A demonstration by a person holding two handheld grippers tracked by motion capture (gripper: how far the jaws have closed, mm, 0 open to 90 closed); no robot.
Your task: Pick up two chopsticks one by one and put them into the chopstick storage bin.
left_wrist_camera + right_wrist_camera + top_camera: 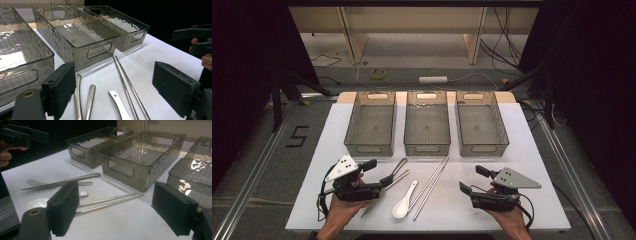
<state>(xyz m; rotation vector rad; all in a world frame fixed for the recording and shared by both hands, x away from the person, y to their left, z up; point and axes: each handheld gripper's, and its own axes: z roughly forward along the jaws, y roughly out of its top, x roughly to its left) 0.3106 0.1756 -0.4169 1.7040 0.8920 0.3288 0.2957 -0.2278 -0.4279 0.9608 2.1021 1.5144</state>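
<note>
- Left gripper (378, 172), lower left of the high view, is released, jaws wide over the knife (396, 169) and fork (398, 179) handles, seemingly not touching.
- Right gripper (473, 180), lower right, is released too, holding nothing.
- Spoon (403, 205) and chopsticks (430, 186) lie centre-bottom, before three bins (427, 147).

Matt white tabletop (522, 150), three smoky clear plastic bins (427, 127) with rippled glossy walls, shiny smooth metal chopsticks (430, 184), brushed metal fork (50, 183), glossy white spoon (403, 204) like ceramic, hand-held gripper (120, 87) pads (62, 85) matt black, foam-like
</note>
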